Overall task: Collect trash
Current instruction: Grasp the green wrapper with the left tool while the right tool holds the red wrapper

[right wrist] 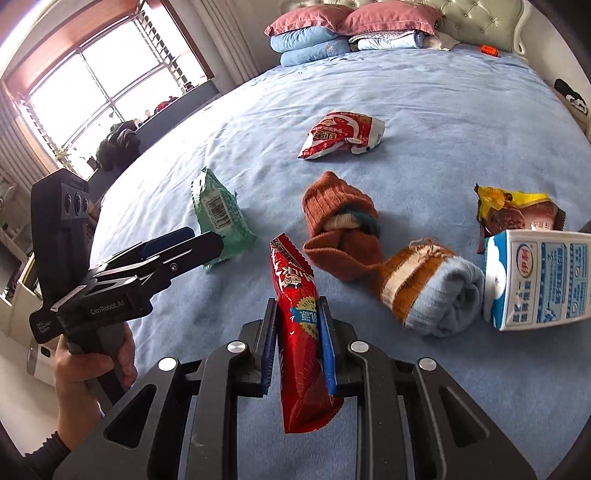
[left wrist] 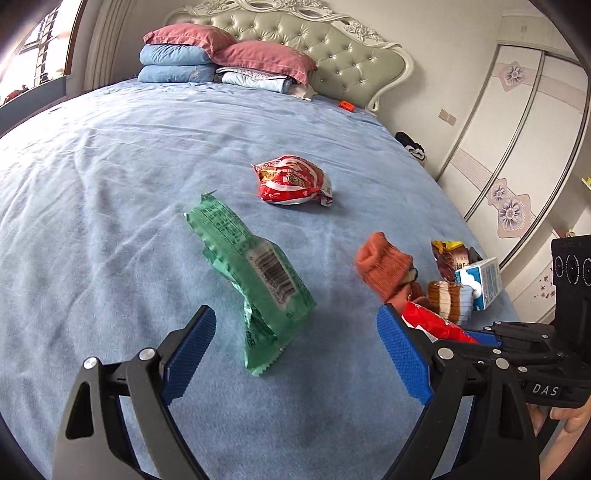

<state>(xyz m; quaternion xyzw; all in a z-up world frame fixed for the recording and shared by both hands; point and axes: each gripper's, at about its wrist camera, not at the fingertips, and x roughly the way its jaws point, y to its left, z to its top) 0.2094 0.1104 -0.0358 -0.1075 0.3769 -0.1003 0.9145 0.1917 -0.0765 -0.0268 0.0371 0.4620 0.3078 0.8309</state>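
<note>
blue bedspread: spread over the bed | rust knitted sock bundle: laid mid-bed, touching striped orange-and-blue rolled sock | pink and blue pillows: stacked against tufted green headboard

four snack wrappers, two rolled socks, one milk carton, four pillows

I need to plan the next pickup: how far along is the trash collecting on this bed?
Nothing visibly binned yet. In hand: the right tongs are shut on a red snack wrapper. The left tongs are open, empty, near the green wrapper. Left on the bed: that wrapper, a red-and-white packet, a yellow-brown packet and a milk carton.
</note>
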